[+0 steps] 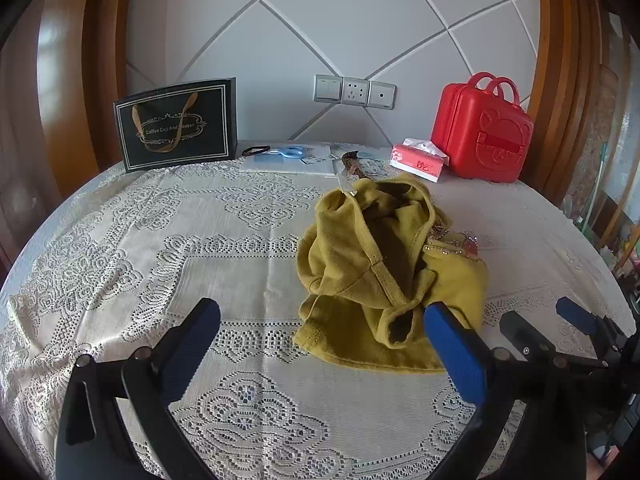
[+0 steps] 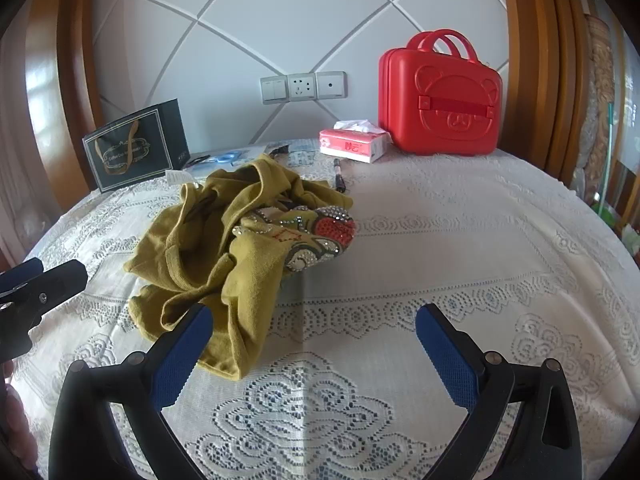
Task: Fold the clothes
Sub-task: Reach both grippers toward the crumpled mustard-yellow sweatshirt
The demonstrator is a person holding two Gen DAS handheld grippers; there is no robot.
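Both views ride on hand-held grippers, looking forward and downward along their fingers over a lace tablecloth (image 1: 240, 240) toward the padded wall; the left wrist view sits left of the crumpled yellow garment (image 1: 384, 264), close to its near edge; the right wrist view sits to its right; both share the garment, the red case (image 2: 440, 100), the wall sockets (image 2: 302, 86) and the black gift bag (image 1: 176, 124).

I see a crumpled mustard-yellow cotton garment (image 2: 240, 256) with a rhinestone-studded red-and-white motif, heaped unfolded on the lace-covered table.
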